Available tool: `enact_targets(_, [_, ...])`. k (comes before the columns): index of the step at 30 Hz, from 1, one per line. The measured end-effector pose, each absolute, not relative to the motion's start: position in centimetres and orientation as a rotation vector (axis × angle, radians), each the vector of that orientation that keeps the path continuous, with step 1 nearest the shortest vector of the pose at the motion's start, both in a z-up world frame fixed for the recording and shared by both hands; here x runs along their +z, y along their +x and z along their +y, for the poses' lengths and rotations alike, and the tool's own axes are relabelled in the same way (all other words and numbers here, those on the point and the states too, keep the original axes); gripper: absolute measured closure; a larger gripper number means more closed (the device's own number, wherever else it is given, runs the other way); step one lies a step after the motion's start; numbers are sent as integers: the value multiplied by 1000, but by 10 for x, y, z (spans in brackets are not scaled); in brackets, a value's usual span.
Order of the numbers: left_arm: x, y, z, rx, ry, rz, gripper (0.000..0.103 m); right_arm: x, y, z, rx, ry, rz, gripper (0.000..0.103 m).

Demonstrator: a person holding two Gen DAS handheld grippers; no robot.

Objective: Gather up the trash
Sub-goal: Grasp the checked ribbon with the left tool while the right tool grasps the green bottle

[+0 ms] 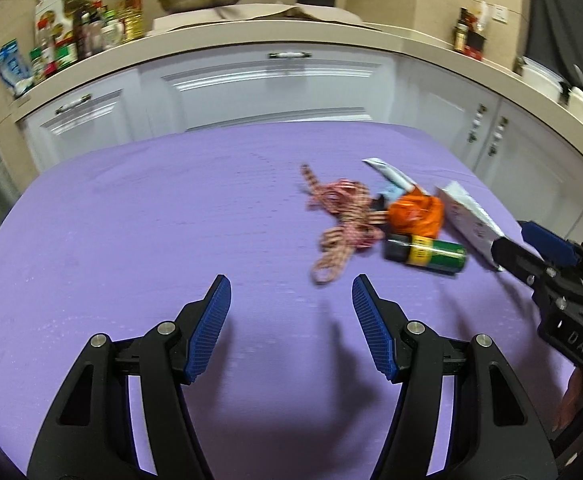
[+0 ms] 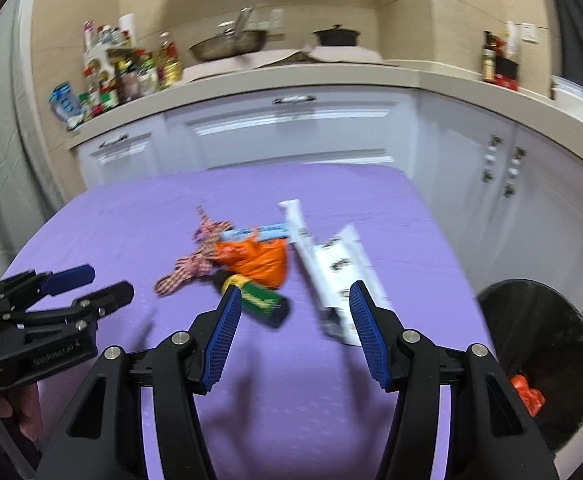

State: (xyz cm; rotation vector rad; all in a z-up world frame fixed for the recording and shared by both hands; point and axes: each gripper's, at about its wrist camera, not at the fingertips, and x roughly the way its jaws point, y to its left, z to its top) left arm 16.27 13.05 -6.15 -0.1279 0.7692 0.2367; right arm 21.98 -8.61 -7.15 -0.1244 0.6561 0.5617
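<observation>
The right gripper hangs with its jaws spread and empty just above the near end of the white wrapper, nearer to it than the left gripper, likewise spread and empty. The wrapper lies by the right edge of the purple table, its long axis running away from the gripper toward the far edge. Left of it lies the green can, on its side.

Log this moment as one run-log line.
left hand-held gripper: open, empty | right hand-held gripper: open, empty | trash pile: on purple table | bin: beside table, orange scrap inside
</observation>
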Motion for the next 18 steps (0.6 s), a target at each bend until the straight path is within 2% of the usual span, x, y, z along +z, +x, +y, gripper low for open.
enact_targets(18, [-72, 167, 173, 258, -191, 781, 42, -97, 252, -42, 613, -183, 803, 48])
